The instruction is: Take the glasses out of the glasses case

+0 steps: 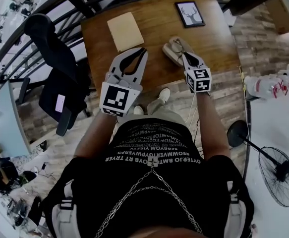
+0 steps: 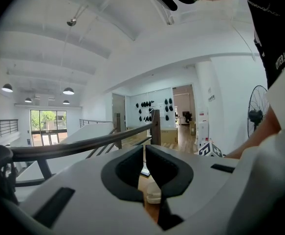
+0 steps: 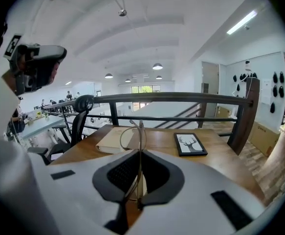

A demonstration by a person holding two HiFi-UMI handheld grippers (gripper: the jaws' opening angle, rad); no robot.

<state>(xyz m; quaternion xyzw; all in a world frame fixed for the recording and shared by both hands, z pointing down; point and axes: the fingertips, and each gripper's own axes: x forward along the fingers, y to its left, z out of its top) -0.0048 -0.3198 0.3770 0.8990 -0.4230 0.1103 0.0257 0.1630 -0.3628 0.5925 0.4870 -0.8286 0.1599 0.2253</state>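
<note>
My right gripper [image 1: 184, 54] is shut on the thin wire-framed glasses [image 1: 178, 45], held just above the pale glasses case [image 1: 169, 52] on the wooden table [image 1: 154, 14]. In the right gripper view the wire frame [image 3: 132, 137] stands up out of the closed jaws [image 3: 140, 153], lifted clear of the tabletop. My left gripper [image 1: 143, 51] hovers to the left of the case, its jaws shut with nothing between them. Through its jaw gap [image 2: 143, 148] I see the pale case [image 2: 153, 194] below.
A beige notebook [image 1: 125, 30] lies at the table's back left and a framed deer picture [image 1: 190, 14] at the back right. A black office chair [image 1: 55, 73] stands left of the table. A dark railing [image 3: 181, 98] runs behind it. A floor fan [image 1: 278, 170] stands at the right.
</note>
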